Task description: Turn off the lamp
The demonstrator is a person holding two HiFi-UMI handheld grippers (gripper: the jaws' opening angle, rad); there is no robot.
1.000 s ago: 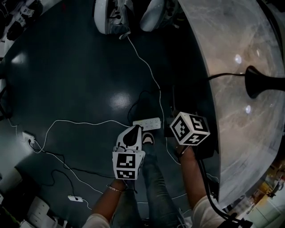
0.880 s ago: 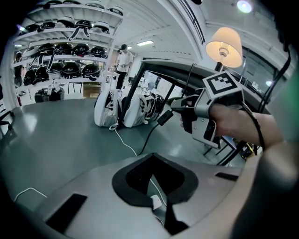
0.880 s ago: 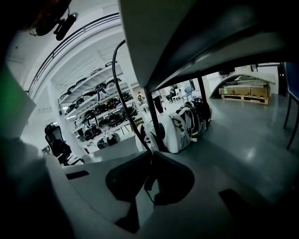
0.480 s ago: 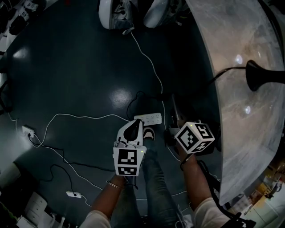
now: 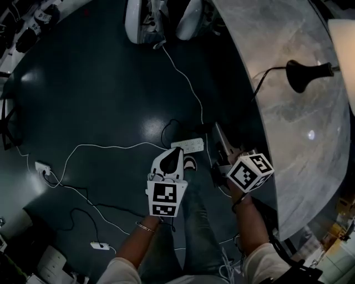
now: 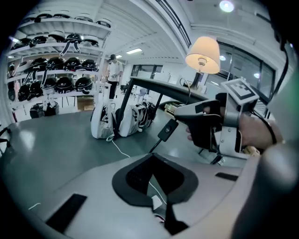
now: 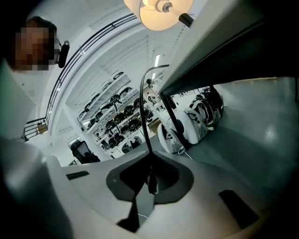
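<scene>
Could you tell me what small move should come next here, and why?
Probably bring the shut left gripper forward to press the inline switch: the lamp is lit, and the right gripper, whose fingers have just been closing, pinches the cord by it.

The right gripper point(image 7: 150, 164) pointed upward under the table point(image 7: 243, 51). Its jaws had just been closing and pinched the black cord point(image 7: 143, 107), which rose from between them over the table's edge toward the lit lamp point(image 7: 159, 10). Beyond stood helmet shelves point(image 7: 112, 126) and white bags point(image 7: 184, 126).
</scene>
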